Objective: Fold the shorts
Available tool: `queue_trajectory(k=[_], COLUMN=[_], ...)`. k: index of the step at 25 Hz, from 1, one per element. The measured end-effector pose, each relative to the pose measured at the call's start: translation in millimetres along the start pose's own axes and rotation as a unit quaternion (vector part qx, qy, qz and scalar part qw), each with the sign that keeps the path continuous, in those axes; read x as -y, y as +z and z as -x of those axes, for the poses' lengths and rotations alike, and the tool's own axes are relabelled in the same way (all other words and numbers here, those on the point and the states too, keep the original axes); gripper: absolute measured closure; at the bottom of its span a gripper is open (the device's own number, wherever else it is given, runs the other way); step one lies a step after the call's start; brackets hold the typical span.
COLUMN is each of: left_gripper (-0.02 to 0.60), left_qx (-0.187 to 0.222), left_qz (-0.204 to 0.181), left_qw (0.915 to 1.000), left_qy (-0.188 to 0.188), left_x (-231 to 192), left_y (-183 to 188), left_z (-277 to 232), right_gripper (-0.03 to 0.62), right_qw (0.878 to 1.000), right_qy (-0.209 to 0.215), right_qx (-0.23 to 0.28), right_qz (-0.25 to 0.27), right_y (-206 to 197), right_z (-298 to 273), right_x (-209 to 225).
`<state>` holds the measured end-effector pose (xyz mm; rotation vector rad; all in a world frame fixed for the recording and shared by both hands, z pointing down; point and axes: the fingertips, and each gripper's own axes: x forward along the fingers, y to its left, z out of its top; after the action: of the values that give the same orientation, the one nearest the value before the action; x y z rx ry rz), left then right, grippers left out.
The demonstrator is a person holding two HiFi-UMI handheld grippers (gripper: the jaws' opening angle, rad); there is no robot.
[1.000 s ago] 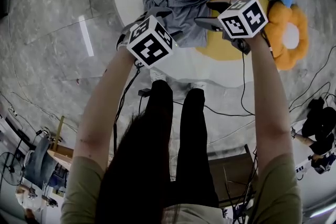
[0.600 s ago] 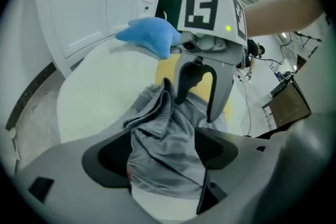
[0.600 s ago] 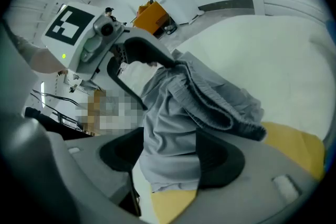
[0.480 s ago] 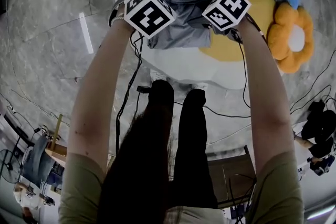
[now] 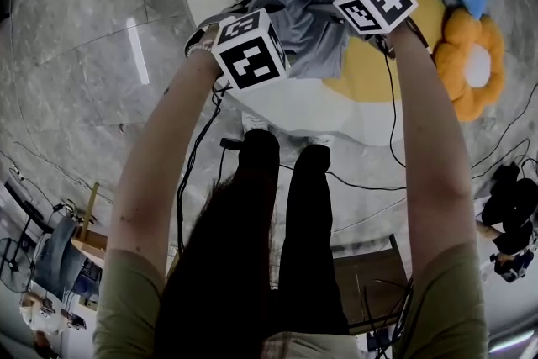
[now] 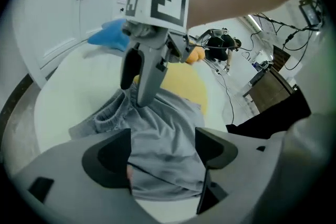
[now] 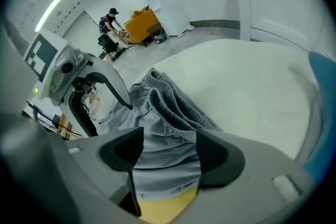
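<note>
White round tabletop (image 5: 286,109) carries grey shorts (image 5: 303,13), bunched, partly over a yellow mat (image 5: 378,71); left tool (image 6: 163,136), its jaws just opened, and right tool (image 7: 169,139) both gape over unpinched cloth, so mid-fold, probably: next re-grip an edge.

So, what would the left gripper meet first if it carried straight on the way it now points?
Most likely the grey shorts: the left gripper, whose jaws have just been opening, points down at the cloth showing between them, unpinched. How close is unclear.
</note>
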<state>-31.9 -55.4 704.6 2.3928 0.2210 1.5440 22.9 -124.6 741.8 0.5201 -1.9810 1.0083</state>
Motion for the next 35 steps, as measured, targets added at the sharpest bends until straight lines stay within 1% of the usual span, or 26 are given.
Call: queue_trajectory(k=[3, 5, 7, 9, 11, 13, 16, 17, 19, 21, 22, 24, 25, 26, 28, 30, 32, 35], left_gripper=[0.21, 0.21, 0.208, 0.202, 0.198, 0.192, 0.192, 0.192, 0.192, 0.192, 0.192, 0.192, 0.192, 0.192, 0.192, 0.192, 0.192, 0.192], left_qx=[0.005, 0.002, -0.013, -0.025, -0.023, -0.017, -0.025, -0.017, 0.01, 0.022, 0.017, -0.01, -0.026, -0.04, -0.051, -0.045, -0.037, -0.031], left_qz=[0.019, 0.032, 0.036, 0.041, 0.055, 0.067, 0.076, 0.076, 0.066, 0.028, 0.0, -0.054, -0.071, -0.077, -0.063, -0.044, -0.034, -0.018], left_qw=[0.9998, 0.9995, 0.9992, 0.9985, 0.9967, 0.995, 0.9933, 0.9929, 0.9937, 0.9968, 0.9981, 0.9977, 0.9965, 0.9956, 0.9959, 0.9967, 0.9972, 0.9974], left_qy=[0.002, 0.006, 0.008, 0.026, 0.055, 0.072, 0.083, 0.089, 0.09, 0.071, 0.059, 0.039, 0.034, 0.034, 0.041, 0.051, 0.055, 0.063], left_x=[-5.5, -16.6, -27.8, -42.9, -61.1, -73.9, -82.7, -83.6, -70.1, -37.7, -19.3, 11.8, 21.1, 25.7, 24.3, 17.9, 13.4, 7.3], left_y=[7.8, 10.6, 8.1, 3.9, 2.0, 1.6, -9.9, -10.3, -8.0, -10.1, -13.6, -24.9, -32.4, -40.6, -56.4, -66.8, -70.9, -75.3], left_z=[-14.3, -20.3, -25.4, -25.5, -19.9, -14.5, -1.6, 6.0, 19.1, 21.2, 17.7, 3.9, -4.1, -11.1, -19.5, -20.9, -19.0, -14.6], right_gripper=[0.29, 0.29, 0.29, 0.29, 0.29, 0.289, 0.289, 0.289, 0.289, 0.289, 0.289, 0.289, 0.289, 0.289, 0.289, 0.289, 0.289, 0.289], right_qw=[0.999, 0.999, 0.998, 0.997, 0.996, 0.993, 0.985, 0.983, 0.98, 0.978, 0.976, 0.97, 0.965, 0.959, 0.948, 0.943, 0.945, 0.948], right_qy=[-0.011, -0.002, 0.019, 0.039, 0.045, 0.038, 0.015, 0.008, 0.002, 0.003, 0.004, 0.006, 0.004, -0.001, -0.015, -0.024, -0.032, -0.044], right_qx=[-0.02, -0.025, -0.024, -0.032, -0.049, -0.066, -0.087, -0.089, -0.085, -0.076, -0.074, -0.086, -0.101, -0.119, -0.153, -0.174, -0.182, -0.177], right_qz=[0.029, 0.044, 0.048, 0.051, 0.067, 0.095, 0.146, 0.16, 0.18, 0.196, 0.205, 0.227, 0.242, 0.256, 0.278, 0.282, 0.272, 0.261], right_y=[-2.3, -6.1, -12.5, -25.2, -40.9, -55.5, -66.9, -67.4, -66.9, -66.5, -67.6, -77.0, -85.7, -96.0, -116.6, -133.5, -147.4, -156.7], right_z=[3.9, 8.9, 14.0, 15.8, 14.9, 14.4, 14.2, 14.5, 16.0, 16.9, 16.2, 11.8, 8.4, 4.9, -1.1, -3.5, -3.1, -3.3], right_x=[3.8, -0.6, -9.5, -19.8, -28.2, -35.2, -43.6, -45.8, -52.8, -64.5, -70.5, -80.1, -82.0, -81.9, -78.0, -73.2, -66.6, -58.7])
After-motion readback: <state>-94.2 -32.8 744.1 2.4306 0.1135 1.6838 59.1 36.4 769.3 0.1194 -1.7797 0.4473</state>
